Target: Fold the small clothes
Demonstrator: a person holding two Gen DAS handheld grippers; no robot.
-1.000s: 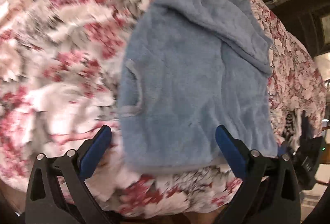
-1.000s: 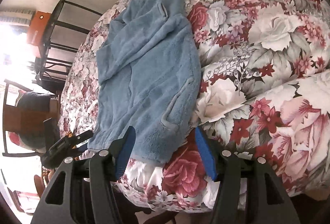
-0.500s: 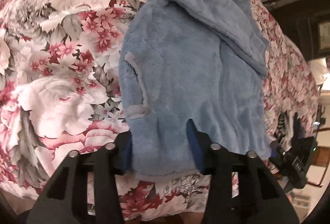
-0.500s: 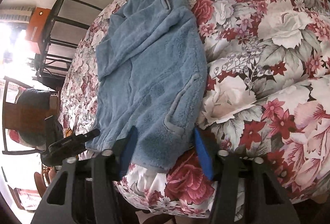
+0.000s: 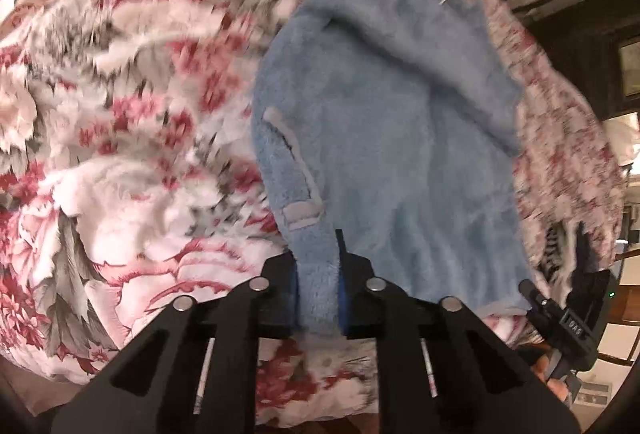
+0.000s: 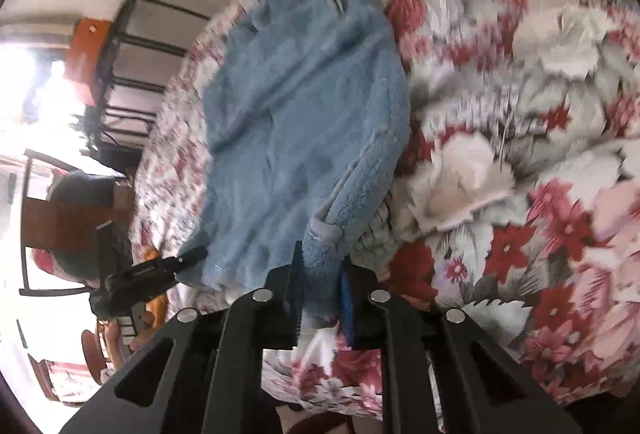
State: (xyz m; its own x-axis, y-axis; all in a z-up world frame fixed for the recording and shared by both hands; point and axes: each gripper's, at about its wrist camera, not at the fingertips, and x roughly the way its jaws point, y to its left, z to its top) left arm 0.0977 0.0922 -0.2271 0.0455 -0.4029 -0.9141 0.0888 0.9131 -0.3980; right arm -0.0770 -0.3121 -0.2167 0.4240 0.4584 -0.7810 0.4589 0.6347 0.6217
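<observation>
Floral quilt (image 5: 120,162), fluffy blue fleece jacket (image 5: 392,122), hem pinched by both grippers' fingers (image 5: 341,286)

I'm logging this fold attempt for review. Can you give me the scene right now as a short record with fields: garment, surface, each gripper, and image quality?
garment: blue fleece jacket, lying spread out with a sleeve folded across it
surface: floral bedspread, red and white flowers
left gripper: shut on the jacket's near hem
right gripper: shut on the near hem, beside a grey pocket trim
background: black metal rack beyond the bed
image quality: motion blur in both views
</observation>
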